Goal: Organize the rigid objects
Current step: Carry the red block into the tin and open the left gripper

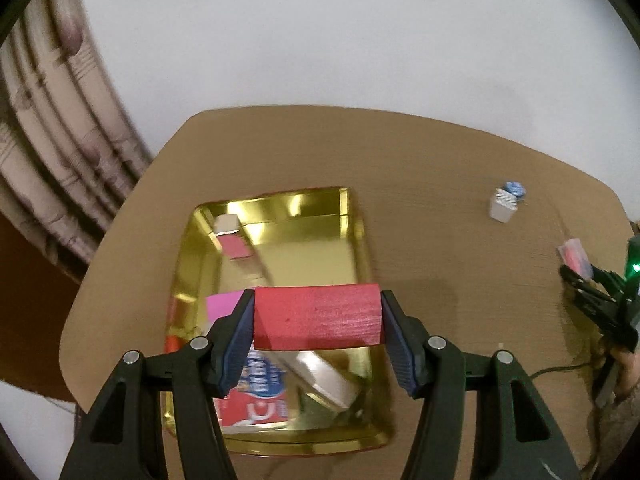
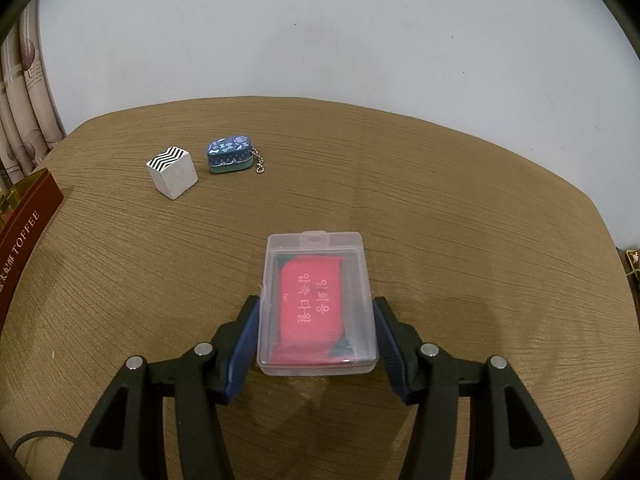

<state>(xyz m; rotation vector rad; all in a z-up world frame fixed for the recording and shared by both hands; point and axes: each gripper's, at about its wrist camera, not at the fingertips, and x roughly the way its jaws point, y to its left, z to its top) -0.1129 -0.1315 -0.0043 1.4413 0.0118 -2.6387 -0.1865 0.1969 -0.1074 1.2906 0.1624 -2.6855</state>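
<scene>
My left gripper (image 1: pixel 318 312) is shut on a red wooden block (image 1: pixel 318 316) and holds it above the gold tin tray (image 1: pixel 360 240). The tray holds a pink card (image 1: pixel 222 306), a small red-and-white piece (image 1: pixel 232 236), a red-and-blue packet (image 1: pixel 256 396) and a silver tin (image 1: pixel 326 380). My right gripper (image 2: pixel 317 320) has its jaws against both sides of a clear plastic case with a red insert (image 2: pixel 316 304) on the table; it also shows in the left wrist view (image 1: pixel 576 258).
A white cube with a zigzag top (image 2: pixel 172 176) and a small blue tin with a chain (image 2: pixel 231 155) sit at the far left of the brown table (image 2: pixel 460 200). A dark red toffee box (image 2: pixel 24 232) lies at the left edge. A wall stands behind.
</scene>
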